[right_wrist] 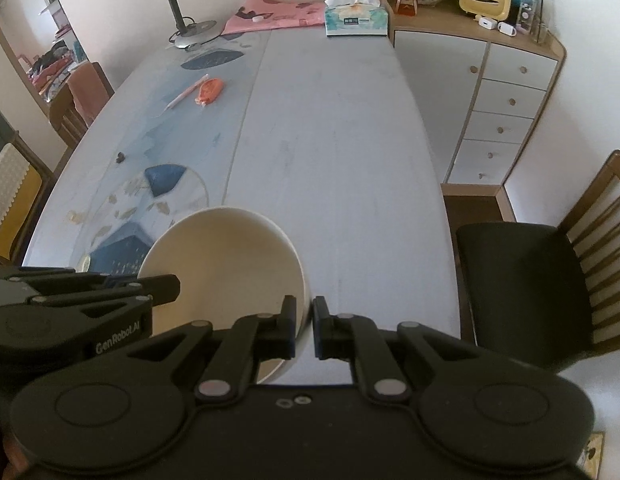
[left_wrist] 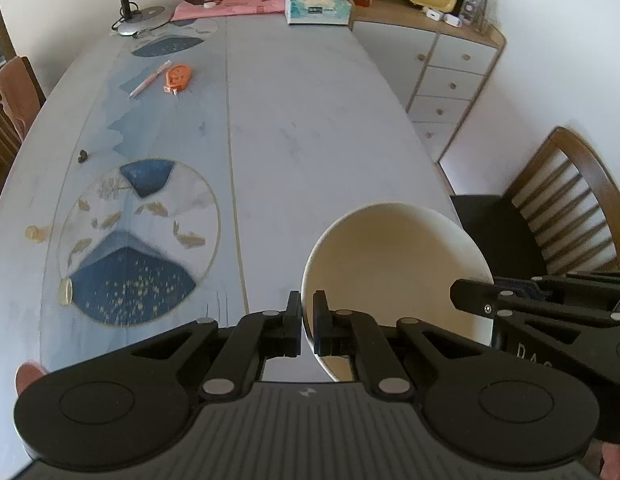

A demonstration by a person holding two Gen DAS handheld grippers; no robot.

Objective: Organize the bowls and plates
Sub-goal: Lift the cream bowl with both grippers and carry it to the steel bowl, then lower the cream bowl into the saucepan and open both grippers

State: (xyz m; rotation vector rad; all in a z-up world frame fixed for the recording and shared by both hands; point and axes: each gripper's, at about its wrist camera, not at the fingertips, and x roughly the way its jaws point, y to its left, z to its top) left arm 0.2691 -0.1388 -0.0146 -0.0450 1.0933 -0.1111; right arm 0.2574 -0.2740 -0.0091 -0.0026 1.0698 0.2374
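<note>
Step in hand: carrying 1 cream bowl [left_wrist: 394,276] with both tools at once; I'd judge it is between pick-up and set-down, since it looks tilted and held above the near end of the counter [left_wrist: 310,128].
Left tool [left_wrist: 307,322]: nearly closed, its 2 fingers pinching the bowl's left rim, 1 finger inside and 1 outside.
Right tool [right_wrist: 305,326]: likewise almost closed, gripping the opposite rim of the same bowl [right_wrist: 226,264].
Where the bowl is: near edge of the counter, right of the round blue-and-gold placemat [left_wrist: 138,240], close to the chair [left_wrist: 566,208] on the right.
Other dishes: no plates or further bowls show in either view, so I cannot tell where the stack is meant to go.
Far clutter: a pen [left_wrist: 150,79] and an orange tape dispenser [left_wrist: 178,77] on the far left, a tissue box [left_wrist: 318,7] and lamp [left_wrist: 140,20] at the far end.
Next move calls for: keeping both grips even so the bowl does not twist, lowering it level onto a bare patch, then opening both tools together.
</note>
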